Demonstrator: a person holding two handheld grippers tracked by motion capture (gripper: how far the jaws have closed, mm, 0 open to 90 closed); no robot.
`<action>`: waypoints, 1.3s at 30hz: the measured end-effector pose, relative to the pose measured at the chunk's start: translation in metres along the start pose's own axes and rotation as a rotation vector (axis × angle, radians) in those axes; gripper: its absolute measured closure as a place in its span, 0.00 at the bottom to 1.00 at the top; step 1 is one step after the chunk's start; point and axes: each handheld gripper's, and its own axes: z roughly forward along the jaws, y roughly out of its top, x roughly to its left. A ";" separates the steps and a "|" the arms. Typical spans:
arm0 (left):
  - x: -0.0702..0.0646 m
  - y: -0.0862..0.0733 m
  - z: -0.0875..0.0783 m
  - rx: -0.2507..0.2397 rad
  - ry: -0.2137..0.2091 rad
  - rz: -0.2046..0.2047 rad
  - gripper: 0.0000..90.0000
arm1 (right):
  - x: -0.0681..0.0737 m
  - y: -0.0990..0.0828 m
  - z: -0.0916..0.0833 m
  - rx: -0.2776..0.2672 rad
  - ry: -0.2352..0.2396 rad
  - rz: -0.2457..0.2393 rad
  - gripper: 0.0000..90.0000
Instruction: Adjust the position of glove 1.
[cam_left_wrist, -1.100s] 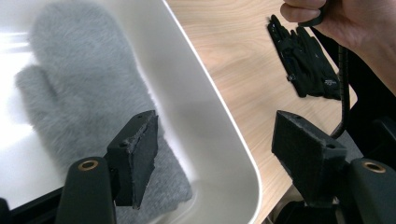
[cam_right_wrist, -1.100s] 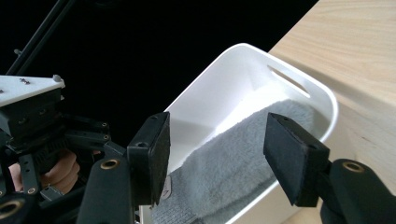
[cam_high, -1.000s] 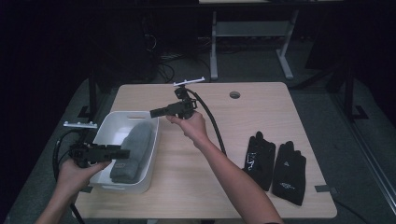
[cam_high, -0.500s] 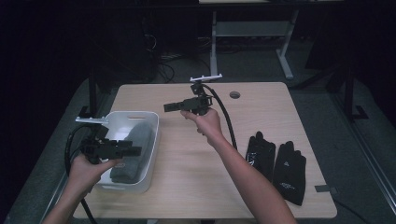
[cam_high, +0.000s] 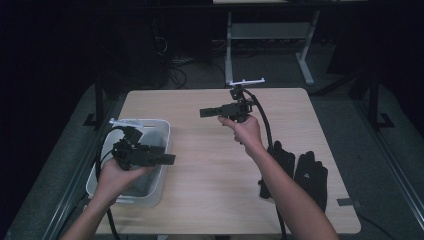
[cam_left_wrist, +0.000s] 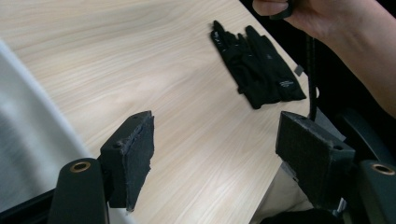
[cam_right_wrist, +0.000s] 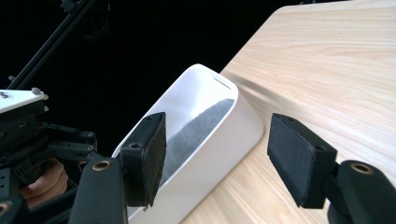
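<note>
A white bin (cam_high: 161, 131) stands at the table's left edge with a grey cloth thing (cam_right_wrist: 198, 125) lying in it. My left gripper (cam_high: 170, 159) hovers over the bin, pointing right across the table, jaws open and empty (cam_left_wrist: 219, 149). A pair of black gloves (cam_high: 300, 170) lies flat at the table's right; in the left gripper view the gloves (cam_left_wrist: 261, 70) are ahead of the jaws. My right gripper (cam_high: 204, 113) is held up over the table's middle, pointing left at the bin (cam_right_wrist: 224, 140), open with nothing between its pads (cam_right_wrist: 219, 154).
The light wooden table (cam_high: 210, 190) has bare room between the bin and the gloves. Black cables trail from both grippers, one running along the right forearm (cam_high: 265, 130). The left gripper's body (cam_right_wrist: 28, 135) shows at the left of the right gripper view. Dark floor and a desk frame lie beyond.
Both hands moved rightward. The left gripper went from the bin's left side to over its right rim. The right gripper drew back from the bin toward the table's middle and rose a little.
</note>
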 end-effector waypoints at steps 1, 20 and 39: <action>-0.002 0.002 0.004 0.005 -0.007 0.008 0.31 | -0.001 -0.001 -0.005 -0.005 -0.002 0.002 0.41; -0.034 0.026 0.065 0.040 -0.086 0.074 0.30 | -0.026 -0.031 -0.089 -0.060 -0.106 0.032 0.41; -0.053 0.035 0.110 0.049 -0.121 0.102 0.29 | -0.041 -0.061 -0.144 -0.083 -0.192 0.038 0.40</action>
